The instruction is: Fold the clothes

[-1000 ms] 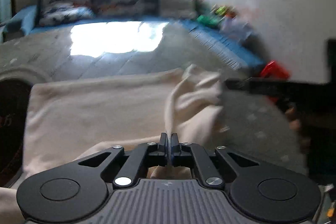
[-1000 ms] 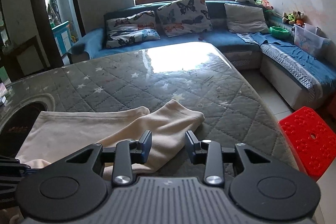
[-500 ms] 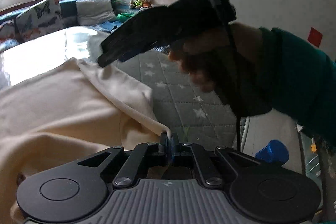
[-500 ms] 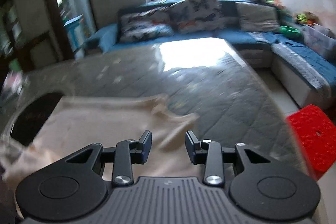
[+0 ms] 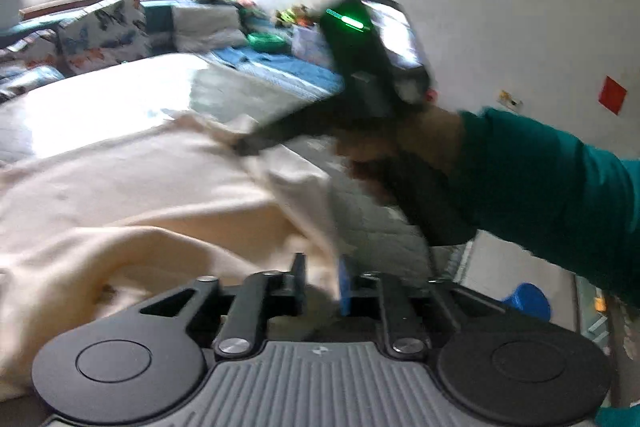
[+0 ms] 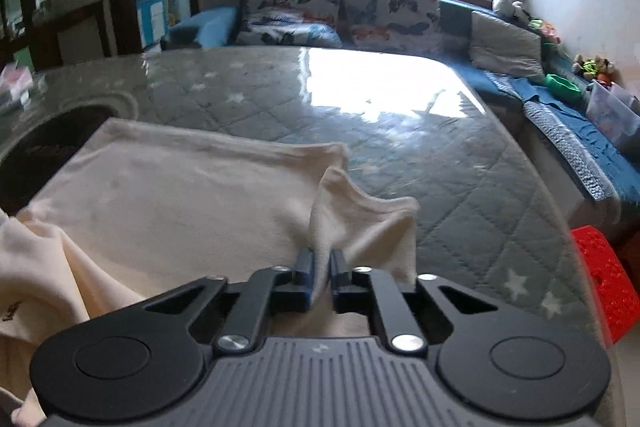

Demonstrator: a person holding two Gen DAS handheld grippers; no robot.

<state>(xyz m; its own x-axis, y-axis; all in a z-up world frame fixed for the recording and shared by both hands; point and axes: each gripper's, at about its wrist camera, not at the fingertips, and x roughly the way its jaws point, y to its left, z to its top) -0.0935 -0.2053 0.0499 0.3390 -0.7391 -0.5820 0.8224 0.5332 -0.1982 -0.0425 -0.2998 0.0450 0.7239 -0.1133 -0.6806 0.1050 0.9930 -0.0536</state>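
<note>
A cream garment (image 6: 180, 195) lies spread on the grey quilted table (image 6: 460, 195); it also shows in the left wrist view (image 5: 140, 195). My right gripper (image 6: 320, 267) is shut on a raised fold of the cream garment near its right edge. In the left wrist view the right gripper (image 5: 248, 146) is a black tool with a green light, its tip on the cloth. My left gripper (image 5: 322, 279) is open, with the garment's edge lying loose between its fingers.
A blue sofa (image 6: 460, 27) with butterfly cushions (image 6: 388, 15) runs along the far and right sides of the table. A red stool (image 6: 604, 275) stands at the table's right. A dark round opening (image 6: 48, 147) sits at the table's left. A blue object (image 5: 528, 301) lies on the floor.
My left gripper has opened and let go of the garment's edge. My right gripper has come down and shut on a fold of the garment.
</note>
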